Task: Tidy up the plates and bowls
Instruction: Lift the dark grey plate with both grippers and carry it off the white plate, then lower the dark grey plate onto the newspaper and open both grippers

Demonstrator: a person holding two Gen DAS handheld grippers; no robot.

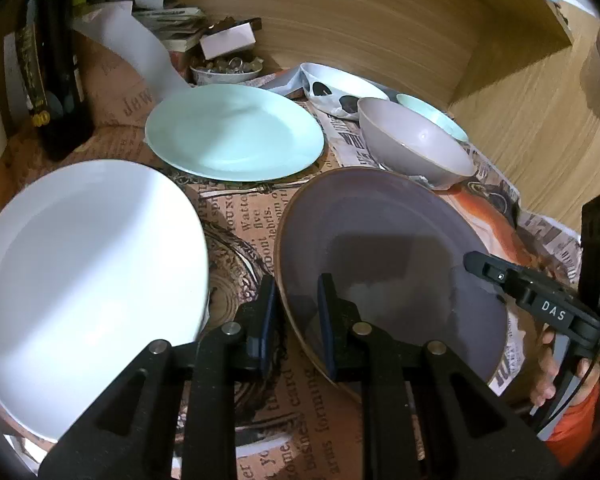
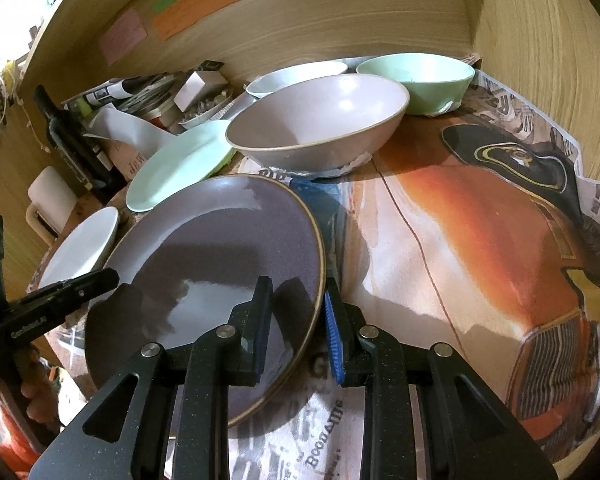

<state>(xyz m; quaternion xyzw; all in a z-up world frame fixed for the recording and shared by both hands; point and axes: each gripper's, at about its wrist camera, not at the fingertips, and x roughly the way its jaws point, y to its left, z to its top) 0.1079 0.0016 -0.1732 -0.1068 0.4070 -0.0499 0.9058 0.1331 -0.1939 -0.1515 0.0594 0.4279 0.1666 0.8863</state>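
- the round purple-grey glazed plate with a brown rim (image 2: 220,276) lies on the newspaper-covered counter (image 2: 460,240), and both tools are set on it from opposite sides.
- the left gripper (image 1: 298,320) straddles the left edge of this plate: one pad outside the rim, one over the plate's inside. a gap shows on both sides of the rim, so the jaws look parted and not yet clamped.
- the right gripper (image 2: 298,328) straddles the plate's right edge the same way, its blue pads spread with the rim between them; they look released too.
- judged step: take hold of the purple-grey plate to stack it with the other plates.
- to do it well, close both jaws squarely on the rim, with the pads well over the lip so the slick glaze cannot slide out.
- lift evenly on both sides and keep the plate level; a tilt could let it pivot in the pads.
- the round white ceramic plate (image 1: 84,288) lies just left of the purple-grey plate, the mint-green round plate (image 1: 236,132) behind it.
- the mauve ceramic bowl (image 2: 320,124) sits close behind the purple-grey plate's far rim, so raise the plate before moving it away.
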